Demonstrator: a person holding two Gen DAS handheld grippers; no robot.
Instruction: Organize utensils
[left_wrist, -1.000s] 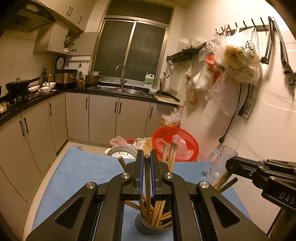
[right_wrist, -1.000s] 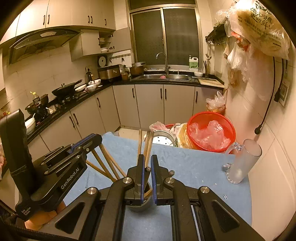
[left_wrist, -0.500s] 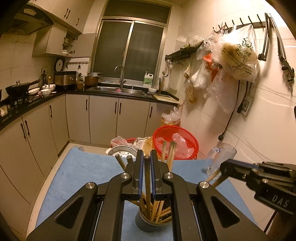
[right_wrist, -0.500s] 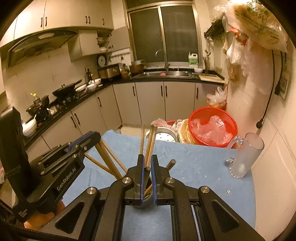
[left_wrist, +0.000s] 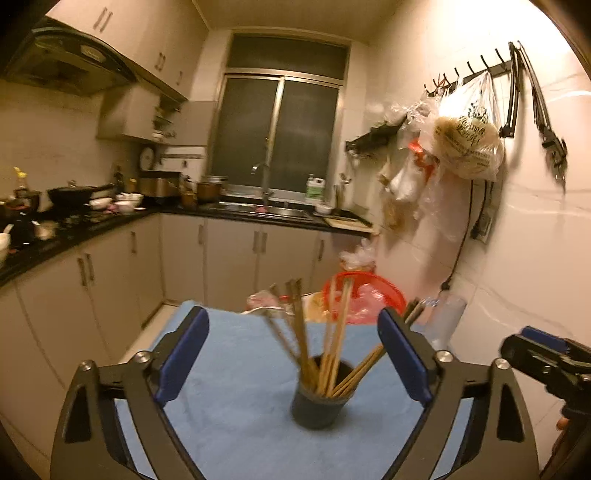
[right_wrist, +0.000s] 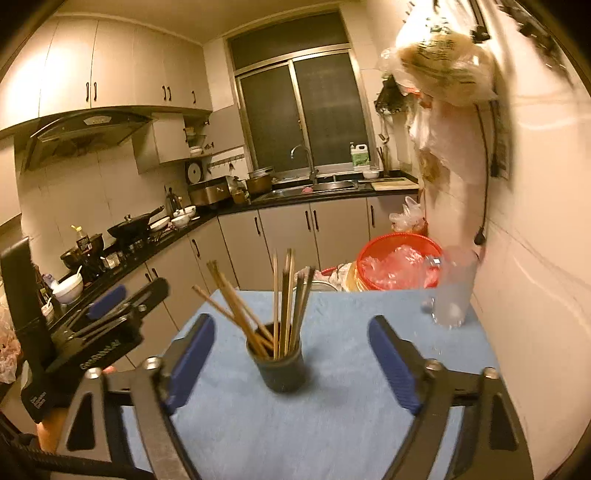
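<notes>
Both the left gripper (left_wrist: 293, 356) and right gripper (right_wrist: 291, 356) are opening, fingers released, chopsticks (left_wrist: 334, 332) in a cup (left_wrist: 319, 400) ahead between them.

Slender brown wooden chopsticks (left_wrist: 334, 343), matt. Dark round matt-looking holder cup (right_wrist: 281, 369). Light blue cloth table cover (right_wrist: 332, 406), soft, slightly fuzzy. Clear glass mug (right_wrist: 452, 291), glossy. Red plastic mesh basket (right_wrist: 397, 262). Black worktop (left_wrist: 92, 230), shiny.

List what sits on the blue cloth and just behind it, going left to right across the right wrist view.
Left gripper → dark cup holding chopsticks on the blue cloth → red basket behind the table → clear glass mug near the wall.
</notes>
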